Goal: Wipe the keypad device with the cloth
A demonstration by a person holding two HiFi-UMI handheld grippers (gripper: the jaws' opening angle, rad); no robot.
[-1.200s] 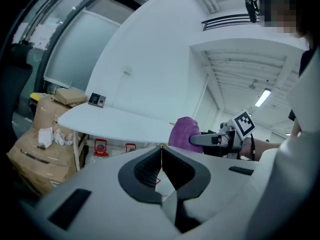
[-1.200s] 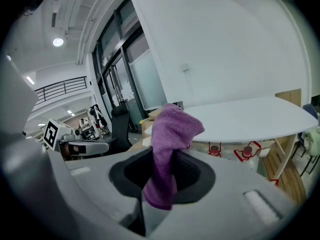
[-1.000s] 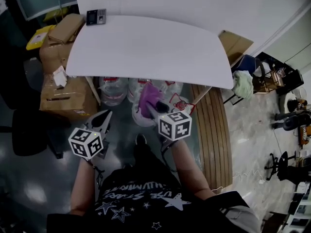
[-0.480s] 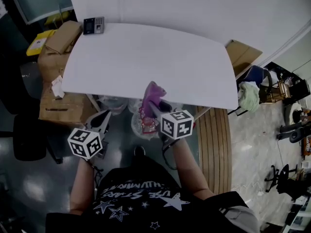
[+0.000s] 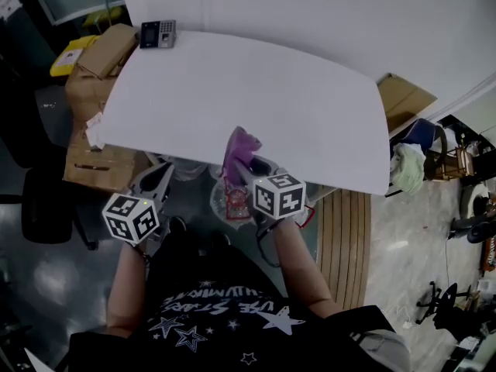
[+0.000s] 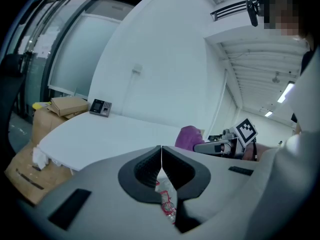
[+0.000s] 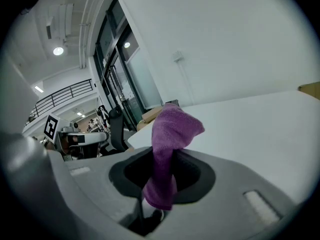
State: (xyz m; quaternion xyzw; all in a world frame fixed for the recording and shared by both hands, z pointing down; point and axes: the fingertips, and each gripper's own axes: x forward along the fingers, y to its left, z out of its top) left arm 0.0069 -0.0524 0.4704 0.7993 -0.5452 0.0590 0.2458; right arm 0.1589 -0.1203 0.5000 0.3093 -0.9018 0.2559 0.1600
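Observation:
The keypad device (image 5: 157,34) is a small dark unit at the far left corner of the white table (image 5: 294,107); the left gripper view shows the device (image 6: 100,107) far off. A purple cloth (image 5: 239,153) sticks up from my right gripper (image 5: 242,175), which is shut on it at the table's near edge. In the right gripper view the cloth (image 7: 168,149) stands pinched between the jaws. My left gripper (image 5: 157,182) is shut with nothing in it, below the near edge; its jaws (image 6: 161,156) meet in a thin line.
Cardboard boxes (image 5: 101,60) are stacked left of the table. Clear bags with red print (image 5: 232,200) lie on the floor under the near edge. A wooden bench (image 5: 343,231) and a chair with a pale cloth (image 5: 408,165) stand at the right.
Both grippers and the view have moved forward toward the table. The cloth now overlaps the table's near edge instead of hanging over the floor bags.

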